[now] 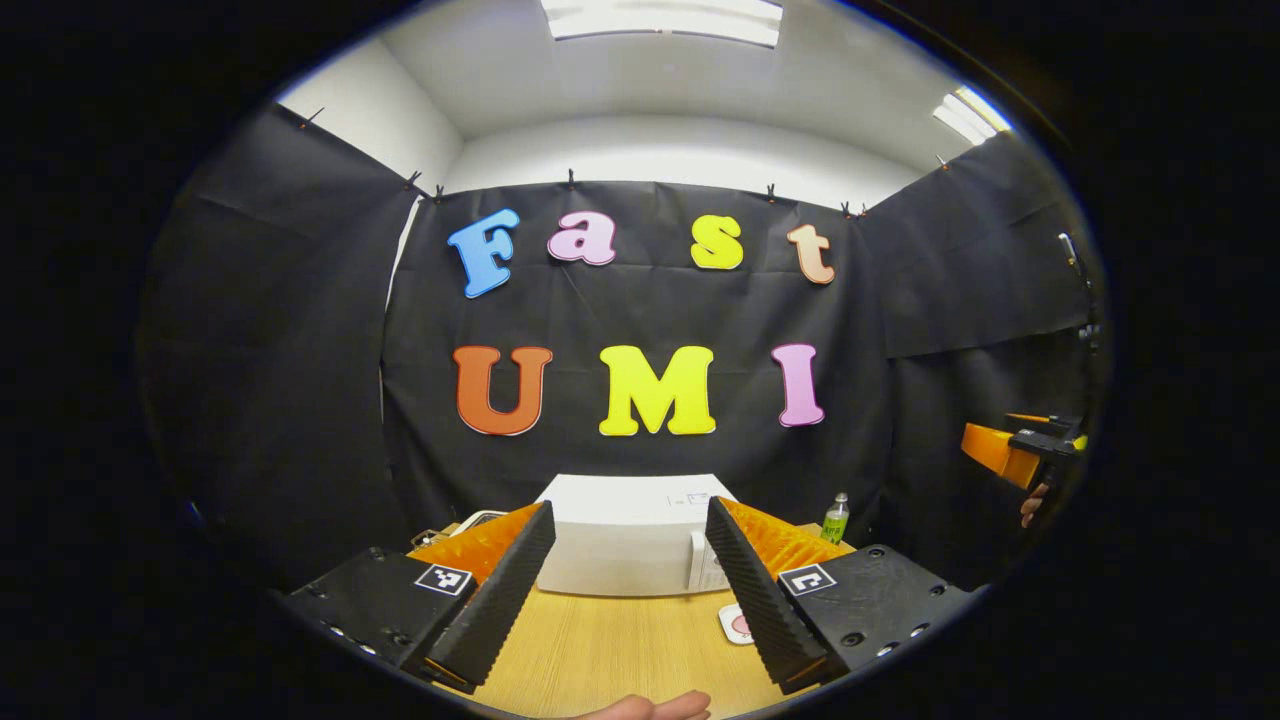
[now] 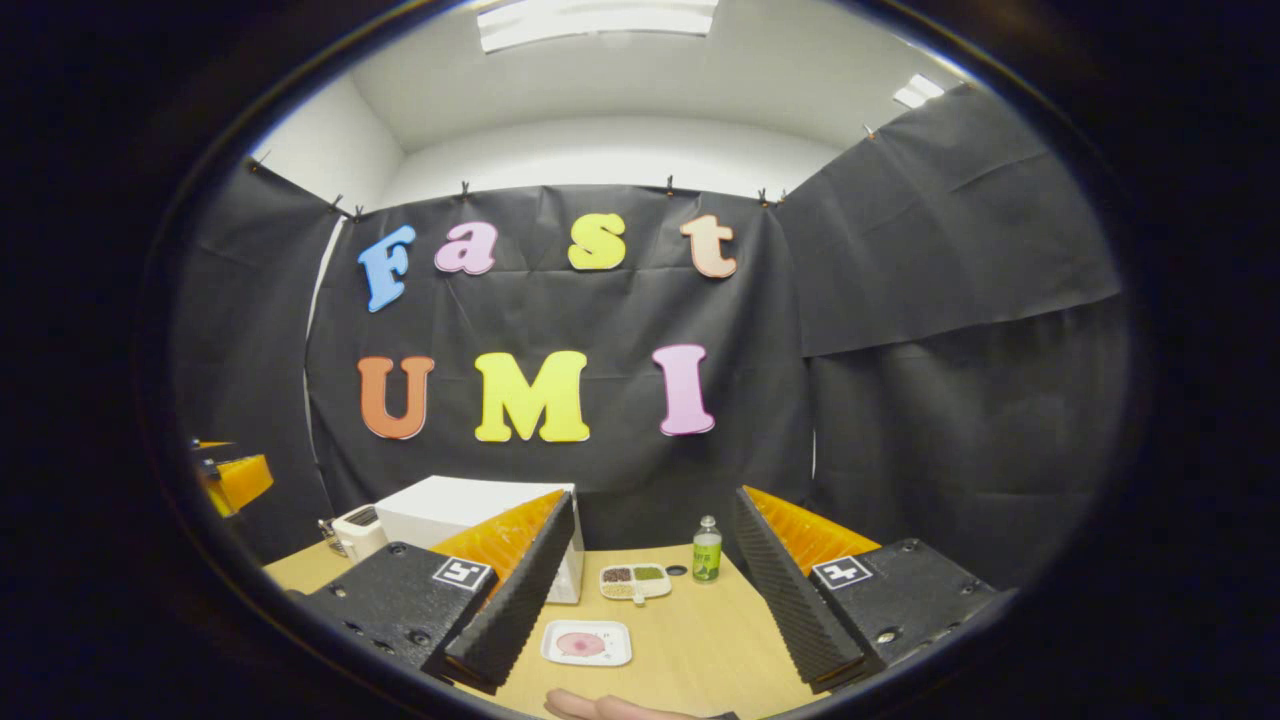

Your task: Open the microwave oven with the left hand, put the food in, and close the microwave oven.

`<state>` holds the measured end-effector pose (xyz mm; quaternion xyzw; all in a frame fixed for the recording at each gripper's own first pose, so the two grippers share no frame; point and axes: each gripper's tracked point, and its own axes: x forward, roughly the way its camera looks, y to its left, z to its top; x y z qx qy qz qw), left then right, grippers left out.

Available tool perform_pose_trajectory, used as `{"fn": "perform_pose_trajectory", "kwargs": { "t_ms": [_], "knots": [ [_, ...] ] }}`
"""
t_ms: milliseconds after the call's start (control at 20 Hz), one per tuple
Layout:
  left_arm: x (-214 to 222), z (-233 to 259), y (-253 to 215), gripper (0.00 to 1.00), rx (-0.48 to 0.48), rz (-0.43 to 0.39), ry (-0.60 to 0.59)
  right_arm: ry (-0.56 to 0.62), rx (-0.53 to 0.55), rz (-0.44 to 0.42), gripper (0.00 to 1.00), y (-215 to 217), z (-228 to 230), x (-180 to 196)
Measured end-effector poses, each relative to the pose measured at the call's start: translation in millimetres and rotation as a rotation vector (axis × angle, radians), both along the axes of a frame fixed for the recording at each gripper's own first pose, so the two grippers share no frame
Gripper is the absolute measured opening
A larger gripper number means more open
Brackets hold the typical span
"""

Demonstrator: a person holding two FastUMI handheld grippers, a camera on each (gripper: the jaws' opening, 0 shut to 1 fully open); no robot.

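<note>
A white microwave oven (image 1: 628, 535) stands shut at the back of the wooden table (image 1: 610, 650), straight ahead between my left gripper's fingers. My left gripper (image 1: 630, 655) is open, held above the table and well short of the oven. In the right gripper view the microwave oven (image 2: 455, 515) sits at left, partly behind a finger. A small white plate with pink food (image 2: 587, 643) lies on the table between my right gripper's fingers; its edge (image 1: 735, 624) peeks out beside a finger in the left gripper view. My right gripper (image 2: 655, 645) is open, above the plate.
A green bottle (image 2: 707, 550) and a white divided dish (image 2: 634, 581) stand at the back of the table. A small white appliance (image 2: 357, 528) sits left of the microwave. The other gripper (image 1: 1020, 450) hovers at far right. A hand (image 1: 650, 708) shows at the bottom edge.
</note>
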<state>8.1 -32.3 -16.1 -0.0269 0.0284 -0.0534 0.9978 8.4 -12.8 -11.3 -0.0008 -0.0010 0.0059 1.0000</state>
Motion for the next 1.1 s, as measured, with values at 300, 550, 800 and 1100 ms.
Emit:
{"fn": "perform_pose_trajectory", "kwargs": {
  "t_ms": [300,550,800,1100],
  "knots": [
    [38,-28,-28,0.95,0.017,-0.032,0.044,-0.025,0.001,-0.006,1.0,-13,-4,8],
    [90,-74,-65,0.95,-0.047,-0.142,0.084,-0.031,0.017,0.053,1.0,-13,-13,18],
    [155,-143,-92,0.95,-0.068,-0.161,0.128,-0.04,0.018,0.048,0.94,-18,-18,31],
    [212,-208,-134,0.94,-0.07,-0.201,0.135,-0.093,0.0,0.039,1.0,-30,-14,40]
  ]
}}
